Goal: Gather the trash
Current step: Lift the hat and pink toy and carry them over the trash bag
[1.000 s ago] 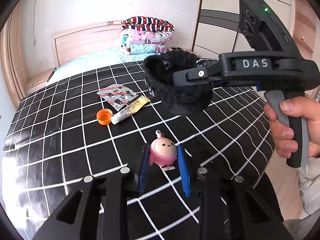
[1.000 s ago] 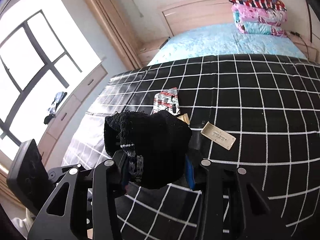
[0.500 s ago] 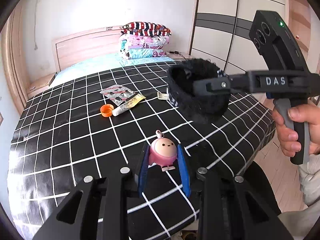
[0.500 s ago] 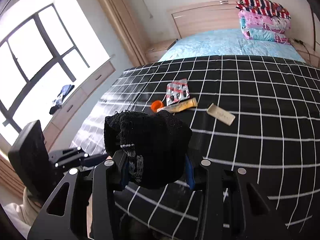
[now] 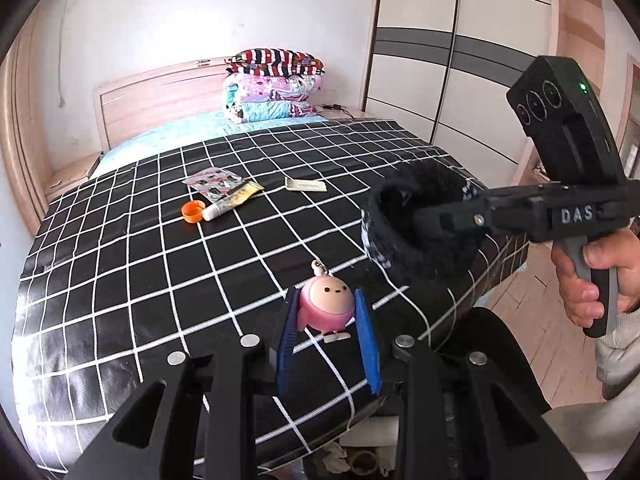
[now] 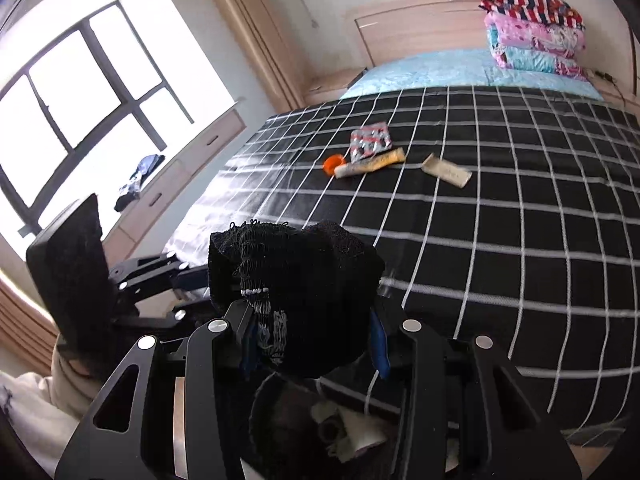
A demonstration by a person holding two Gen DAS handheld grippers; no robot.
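Observation:
My left gripper (image 5: pixel 326 304) is shut on a pink doll keychain (image 5: pixel 326 306), held above the foot edge of the black checked bed cover (image 5: pixel 120 280). My right gripper (image 6: pixel 312 332) is shut on a black knitted hat (image 6: pixel 296 280), which hides its pads; in the left wrist view it hangs at the right as the hat (image 5: pixel 416 236). Far up the bed lie an orange cap (image 5: pixel 193 212), a tube (image 5: pixel 234 199), a foil wrapper (image 5: pixel 212 179) and a small packet (image 5: pixel 306 185). A black bin (image 6: pixel 280 420) with crumpled trash sits under the hat.
Folded quilts (image 5: pixel 274 86) are stacked at the headboard. A wardrobe (image 5: pixel 460 60) stands to the right of the bed, and a window with a low cabinet (image 6: pixel 160 200) to its left. A hand (image 5: pixel 592 280) grips the right gripper's handle. The left gripper (image 6: pixel 152 280) shows at the left.
Both grippers have drawn back from the middle of the bed to its foot edge, still holding the doll and the hat. The trash on the bed looks farther off, and the bin has come into view below.

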